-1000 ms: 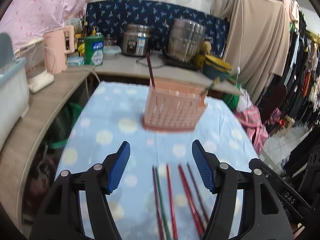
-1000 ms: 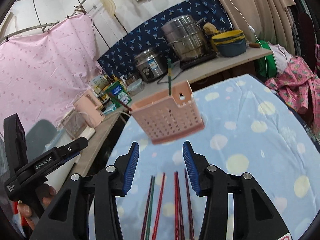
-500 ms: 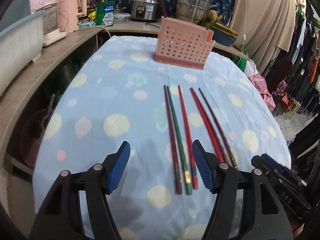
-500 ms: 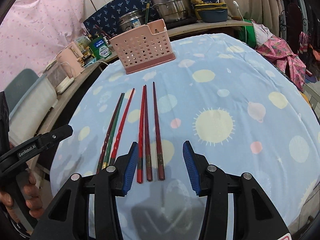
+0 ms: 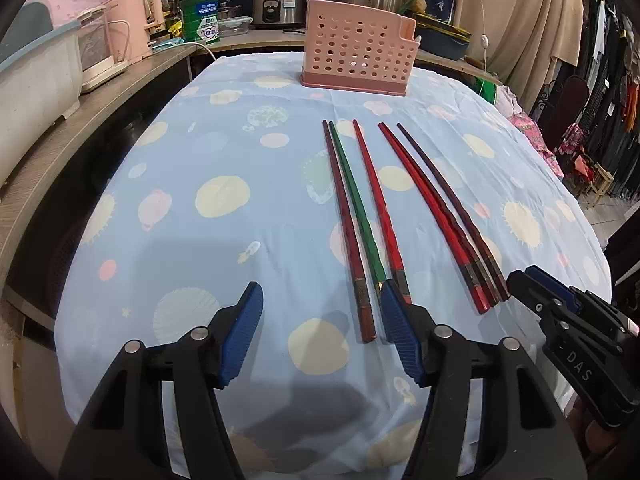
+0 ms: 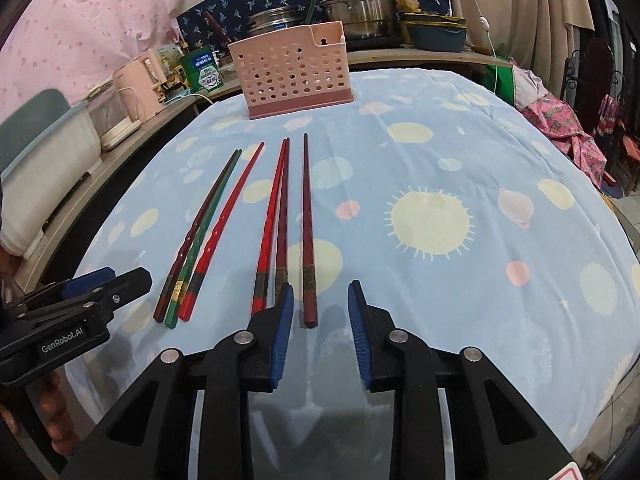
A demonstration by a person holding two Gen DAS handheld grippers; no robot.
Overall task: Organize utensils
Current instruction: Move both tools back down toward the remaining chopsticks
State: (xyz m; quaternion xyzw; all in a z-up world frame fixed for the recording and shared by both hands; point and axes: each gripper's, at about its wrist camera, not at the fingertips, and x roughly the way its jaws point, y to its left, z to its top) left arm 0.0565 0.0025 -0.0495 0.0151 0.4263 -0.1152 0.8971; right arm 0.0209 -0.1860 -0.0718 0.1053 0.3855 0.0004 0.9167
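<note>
Big surface (image 5: 224, 240) under a light blue spotted cloth. At its far end I see the pink perforated utensil holder (image 5: 358, 58), upright, with a chopstick or two sticking out of the top.

Six chopsticks lie flat in mid-surface, in two groups of three, all long axes running from near me toward the holder, thin tips far, thick ends near. Left group (image 5: 360, 216): dark brown, green, red, nearly touching at the near ends. Right group (image 5: 444, 212): two reds tight together, plus a dark brown chopstick (image 6: 307, 236) slightly apart on the right.

My left claw (image 5: 322, 330) sits low at the near ends of the left group. Its jaws stand wide, closing slightly, pressing on nothing. The dark brown stick's end lies in the gap; the green and red ends sit at or under the right finger (image 5: 400, 332). From the right wrist view this claw appears side-on (image 6: 108, 284), just left of that group.

My right claw (image 6: 320, 326) is at the near ends of the right group, its jaws closing. The lone dark brown stick's thick end lies between the pads, not yet pinched; gaps show on both sides. The two reds end just outside the left finger (image 6: 282, 326).
</note>
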